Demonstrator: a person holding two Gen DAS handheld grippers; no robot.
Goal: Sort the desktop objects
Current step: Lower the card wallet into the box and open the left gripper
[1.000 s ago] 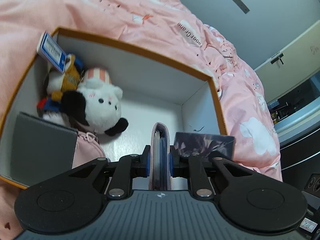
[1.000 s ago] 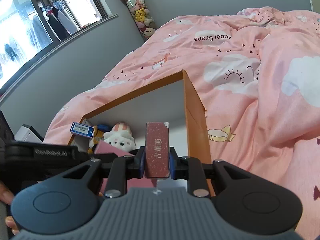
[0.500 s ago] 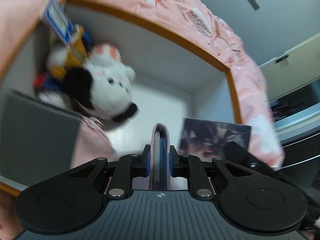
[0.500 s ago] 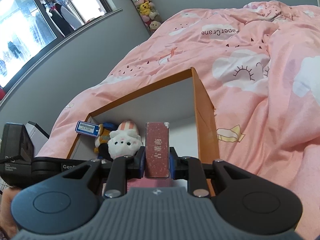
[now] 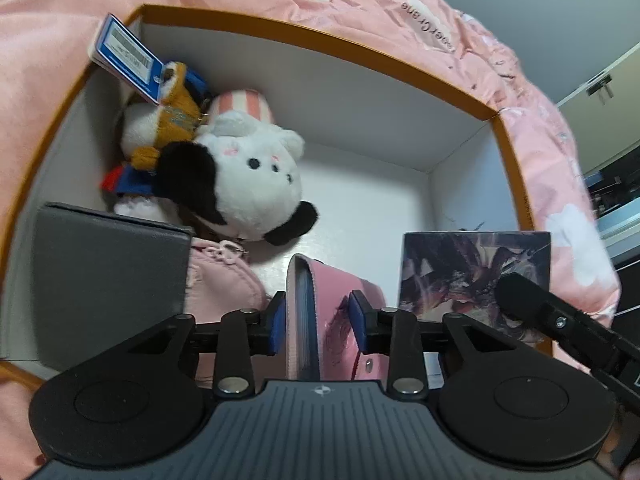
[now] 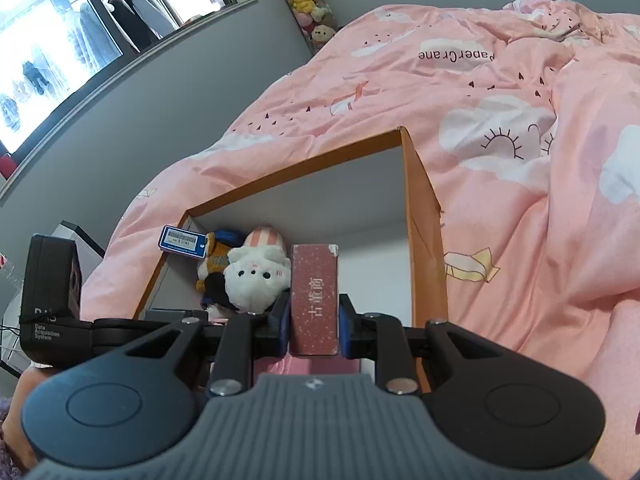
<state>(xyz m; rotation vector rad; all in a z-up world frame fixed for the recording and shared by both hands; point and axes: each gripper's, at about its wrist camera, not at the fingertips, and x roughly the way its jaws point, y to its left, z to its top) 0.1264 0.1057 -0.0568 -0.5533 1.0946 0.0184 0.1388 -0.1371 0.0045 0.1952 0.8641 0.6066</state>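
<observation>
An orange-rimmed box [image 5: 320, 42] with a white inside lies on a pink duvet. My left gripper [image 5: 318, 318] is low inside it with its jaws spread apart. A pink card binder [image 5: 332, 312] stands between them, tilted right, with a gap on each side. A white and black plush [image 5: 244, 184], a grey box [image 5: 108, 280], a pink pouch [image 5: 220, 284] and a dark art card [image 5: 468, 268] lie in the box. My right gripper [image 6: 314, 322] is shut on a dark red box [image 6: 315, 300] above the orange-rimmed box [image 6: 424, 216].
A blue tag [image 5: 126, 58] hangs from a second plush at the box's far left corner. The pink duvet [image 6: 520, 160] surrounds the box. A window and a grey wall are at the left of the right wrist view. The right gripper's arm [image 5: 560, 324] shows at the right.
My left gripper has lowered into the box and its jaws have opened off the pink binder, which now leans right. My right gripper has moved closer over the box, still holding the red box.
</observation>
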